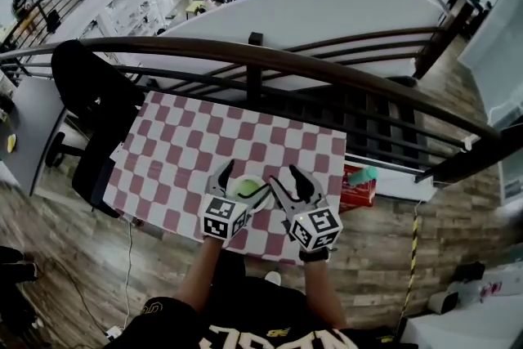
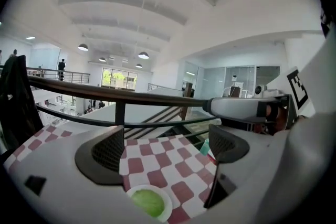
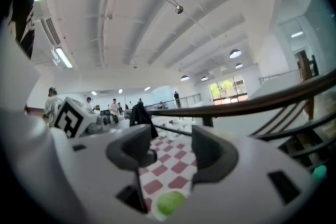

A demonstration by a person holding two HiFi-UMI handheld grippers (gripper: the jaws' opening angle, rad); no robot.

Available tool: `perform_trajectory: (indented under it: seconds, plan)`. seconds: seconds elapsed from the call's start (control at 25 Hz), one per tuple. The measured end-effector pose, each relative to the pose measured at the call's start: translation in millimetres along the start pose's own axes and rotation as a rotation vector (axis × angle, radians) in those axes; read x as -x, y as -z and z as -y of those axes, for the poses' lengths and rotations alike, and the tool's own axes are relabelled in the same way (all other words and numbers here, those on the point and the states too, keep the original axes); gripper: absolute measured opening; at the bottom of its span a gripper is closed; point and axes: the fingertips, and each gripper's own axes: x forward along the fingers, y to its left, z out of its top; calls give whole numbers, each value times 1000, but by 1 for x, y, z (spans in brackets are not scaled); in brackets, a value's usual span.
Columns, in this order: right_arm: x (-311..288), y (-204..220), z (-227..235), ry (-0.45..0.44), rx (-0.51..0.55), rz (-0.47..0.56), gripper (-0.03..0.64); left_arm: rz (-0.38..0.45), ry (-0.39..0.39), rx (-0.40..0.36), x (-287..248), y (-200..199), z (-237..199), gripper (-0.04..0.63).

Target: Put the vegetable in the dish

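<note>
Right now the dish [image 2: 168, 200] holds the vegetable [image 2: 148, 202], a pale green rounded piece lying in the middle of the white bowl. In the left gripper view the dish sits low between the two jaws of the left gripper [image 2: 170, 150], just ahead of them; the jaws stand wide apart with only the checked cloth [image 1: 188, 149] showing between them, and nothing is pinched. In the head view the dish lies just beside the right gripper [image 1: 292, 185], on its left, so it sits between the two grippers. The right gripper's jaws are also spread, and its own view shows the dish low between them with the vegetable inside, but neither jaw touches it.

To the right of the right gripper, past the cloth's edge, is a red box [image 1: 358, 190] with a teal thing [image 1: 368, 174] at its top; its white marks are too small to read. Each gripper's cube bears black-and-white square markers. The print on the person's dark shirt is cut off and unreadable.
</note>
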Motion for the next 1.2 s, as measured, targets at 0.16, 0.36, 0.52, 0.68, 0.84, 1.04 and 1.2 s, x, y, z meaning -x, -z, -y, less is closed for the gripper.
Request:
perform_trajectory:
  seconds: [0.16,0.36,0.52,0.68,0.84,1.04,1.2]
  plan:
    - [17,-19,-8,-6,33,40,250,81,0,-32,16,-27,22,505]
    - [36,-35,-18,-8,81,74,244,144,-45,-59,34,-40,36,475]
    - [51,-46,-26,-12,107,103,225,189,-103,-63,52,-47,38,409]
    - [65,-52,-31,6,126,133,178,238,-159,-89,71,-56,40,304]
    - [72,-47,-22,102,146,115,128,259,-221,-127,86,-61,41,204]
    - [81,-31,-15,179,114,53,24,266,-272,-134,100,-60,45,55]
    - [90,-31,-26,171,136,47,17,291,-283,-122,114,-63,52,18]
